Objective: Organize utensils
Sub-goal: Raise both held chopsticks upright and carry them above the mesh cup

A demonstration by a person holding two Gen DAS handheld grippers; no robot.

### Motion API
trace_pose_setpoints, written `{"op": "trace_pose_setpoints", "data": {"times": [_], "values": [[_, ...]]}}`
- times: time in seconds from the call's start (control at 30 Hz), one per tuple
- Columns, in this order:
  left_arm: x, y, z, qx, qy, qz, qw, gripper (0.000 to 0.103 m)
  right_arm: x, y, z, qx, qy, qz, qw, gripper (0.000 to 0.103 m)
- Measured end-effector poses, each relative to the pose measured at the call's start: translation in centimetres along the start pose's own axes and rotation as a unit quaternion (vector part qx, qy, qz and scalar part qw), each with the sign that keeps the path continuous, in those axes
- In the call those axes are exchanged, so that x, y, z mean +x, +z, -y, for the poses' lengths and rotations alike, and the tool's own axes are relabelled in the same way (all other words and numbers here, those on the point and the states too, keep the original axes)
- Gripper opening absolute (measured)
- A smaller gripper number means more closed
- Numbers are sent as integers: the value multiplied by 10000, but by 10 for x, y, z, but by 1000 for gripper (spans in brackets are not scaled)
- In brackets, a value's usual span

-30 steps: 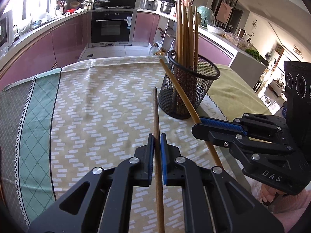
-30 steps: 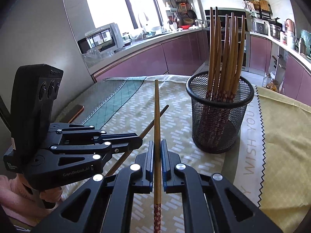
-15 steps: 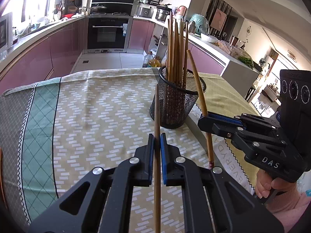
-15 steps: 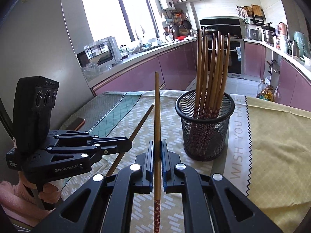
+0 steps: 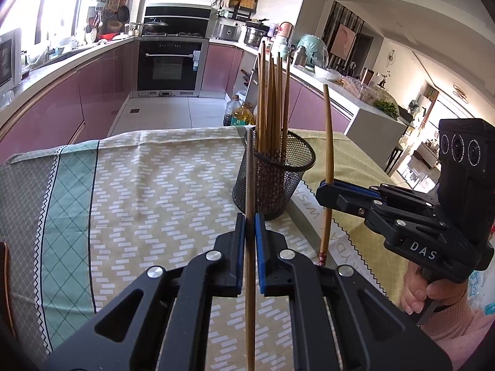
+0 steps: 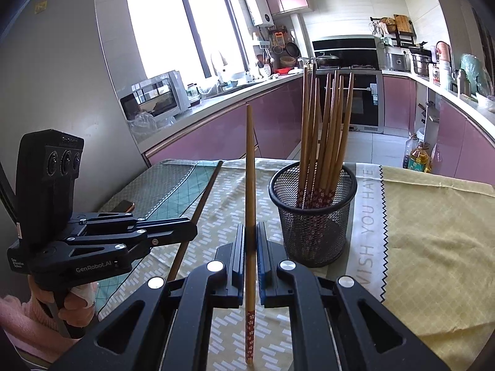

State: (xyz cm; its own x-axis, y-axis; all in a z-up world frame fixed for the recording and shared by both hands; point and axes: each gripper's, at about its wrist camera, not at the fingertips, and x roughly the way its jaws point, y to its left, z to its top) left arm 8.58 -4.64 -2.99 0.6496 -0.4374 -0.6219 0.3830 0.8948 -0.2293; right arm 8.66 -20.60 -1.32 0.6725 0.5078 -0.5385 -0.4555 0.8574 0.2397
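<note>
A black mesh cup [image 5: 273, 174] [image 6: 312, 213] stands on the table with several wooden chopsticks [image 5: 272, 105] [image 6: 324, 142] upright in it. My left gripper [image 5: 250, 219] [image 6: 193, 227] is shut on one dark wooden chopstick [image 5: 250, 191] [image 6: 204, 198], which points up past the cup's left side. My right gripper [image 6: 250, 232] [image 5: 323, 187] is shut on a lighter chopstick [image 6: 250, 167] [image 5: 328, 133] with a red flowered end, held nearly upright just right of the cup in the left wrist view. Both grippers hover above the cloth, short of the cup.
A patterned tablecloth [image 5: 148, 191] covers the table, with a yellow cloth [image 6: 433, 235] on the right part. A phone [image 6: 123, 206] lies near the table's left edge. Kitchen counters [image 6: 235, 99] and an oven [image 5: 168, 65] stand behind. A hand [image 5: 433, 293] holds each gripper's handle.
Both grippers have risen and tilted up, so the cup looks lower and farther. The right gripper's chopstick swung from a slant across the cup to nearly upright.
</note>
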Motion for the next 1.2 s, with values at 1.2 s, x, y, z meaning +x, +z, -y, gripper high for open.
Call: {"op": "trace_pose_setpoints", "data": {"times": [1.2], "values": [[-19,20,9,56,-190,399,9990,7,-23,22,13,48,-121,533,9985,6]]}}
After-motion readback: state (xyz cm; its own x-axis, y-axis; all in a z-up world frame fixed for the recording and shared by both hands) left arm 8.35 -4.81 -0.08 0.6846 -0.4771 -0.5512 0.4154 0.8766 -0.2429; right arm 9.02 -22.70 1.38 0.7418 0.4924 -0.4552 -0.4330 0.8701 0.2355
